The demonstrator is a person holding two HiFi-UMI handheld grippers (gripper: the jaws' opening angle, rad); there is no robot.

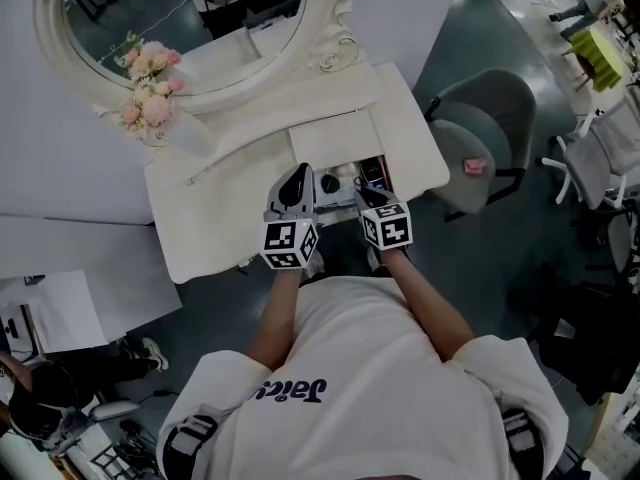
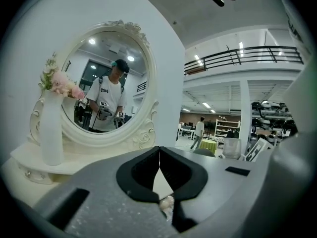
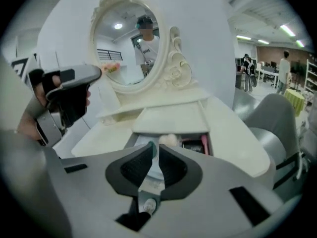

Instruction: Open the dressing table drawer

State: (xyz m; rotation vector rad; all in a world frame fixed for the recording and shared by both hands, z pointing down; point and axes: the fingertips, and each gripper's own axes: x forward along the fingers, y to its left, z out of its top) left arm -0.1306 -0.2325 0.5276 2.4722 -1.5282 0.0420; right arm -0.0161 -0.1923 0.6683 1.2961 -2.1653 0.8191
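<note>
The white dressing table (image 1: 205,230) has its middle drawer (image 1: 388,176) pulled out, with small cosmetics lying inside. Both grippers hover over the table's front edge. My left gripper (image 1: 298,175) is at the drawer's left side; in its own view the left gripper (image 2: 159,149) has its tips together and points at the oval mirror (image 2: 101,81). My right gripper (image 1: 366,194) is above the drawer's right half. In its own view the right gripper (image 3: 154,147) shows a narrow gap with nothing gripped, and the open drawer (image 3: 130,141) lies below. The left gripper (image 3: 98,73) also appears there.
A white vase of pink flowers (image 1: 150,93) stands on the raised shelf under the mirror (image 1: 180,13). A grey office chair (image 1: 482,133) sits just right of the table. A second white desk (image 1: 70,298) is at the left, and another person's shoes (image 1: 150,353) show on the floor.
</note>
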